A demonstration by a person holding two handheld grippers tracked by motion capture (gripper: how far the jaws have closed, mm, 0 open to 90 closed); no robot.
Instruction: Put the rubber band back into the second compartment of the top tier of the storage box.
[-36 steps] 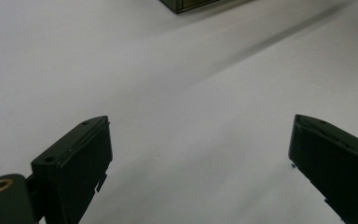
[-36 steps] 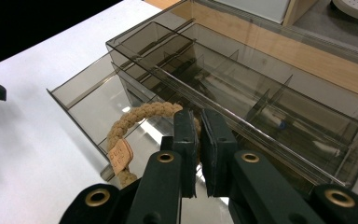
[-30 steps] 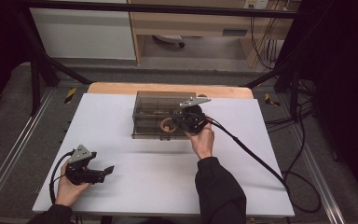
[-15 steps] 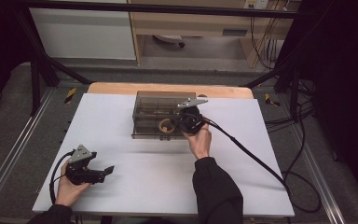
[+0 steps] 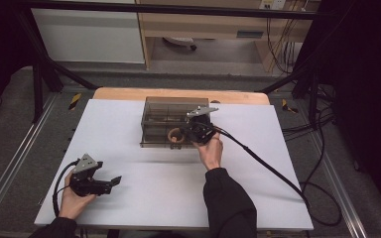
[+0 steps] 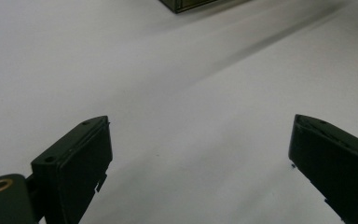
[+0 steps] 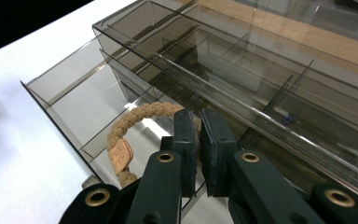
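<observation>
We see a braided tan bracelet with a small tan tag on it. It hangs over the near part of a smoky transparent organizer box, at an open drawer that stands out toward the near-left side. The right gripper pinches this bracelet: its two black jaws are pressed almost together, and the braid passes between them. In the high view the bracelet shows as a small ring at the near edge of the box, just left of the right gripper, which the right hand holds from the near side. A black cable trails from this gripper to the right, over the white table.

The box has many small compartments divided by thin walls. It stands at the far middle of the table.

The left gripper rests at the near left of the table, well apart from the box, in the left hand. Its jaws are spread wide, with nothing between them, as the left gripper view shows, and a corner of the box is at the far edge there.
</observation>
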